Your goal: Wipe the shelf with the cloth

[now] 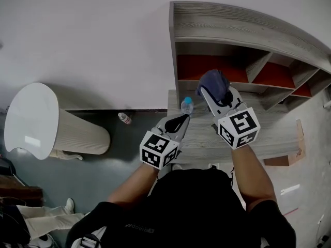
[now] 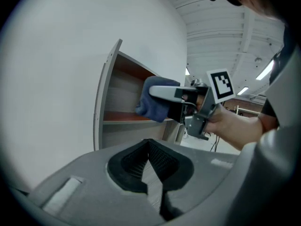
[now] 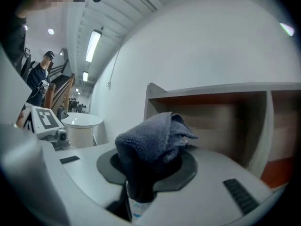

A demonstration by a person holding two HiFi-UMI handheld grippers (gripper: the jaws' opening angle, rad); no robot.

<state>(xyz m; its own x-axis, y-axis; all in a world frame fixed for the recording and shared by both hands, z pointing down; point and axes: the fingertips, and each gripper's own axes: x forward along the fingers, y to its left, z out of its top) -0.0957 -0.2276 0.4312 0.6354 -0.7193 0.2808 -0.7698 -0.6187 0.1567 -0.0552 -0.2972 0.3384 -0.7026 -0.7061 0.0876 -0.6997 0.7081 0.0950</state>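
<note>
Our right gripper (image 3: 146, 173) has its jaws clamped on the blue cloth (image 3: 150, 138). The cloth bunches in a wad over the pads and sits at the mouth of the leftmost bay of the shelf (image 3: 207, 91). Our left gripper (image 2: 149, 161) has its jaws closed tip to tip with nothing between them. It hangs lower, over the ledge (image 1: 258, 138) in front of the bays.

We judge the wipe is about to begin. To do it well, we would press the wad itself, not the grey jaw casing, flat onto the bay's red board. Then we would draw it in long strokes from the back wall to the front edge. The grip must be firm so the cloth does not drag out. A looser fold would give more wiping face than this tight ball.

A bottle (image 1: 186, 106) stands on the ledge, just beside the left gripper's tips and below the cloth, so a low sweep could knock it over. The divider (image 1: 257, 66) bounds the bay on the right. Well off to the left, a second bottle (image 1: 124, 118) lies on the floor near a white table (image 1: 31, 118), both out of our way.
</note>
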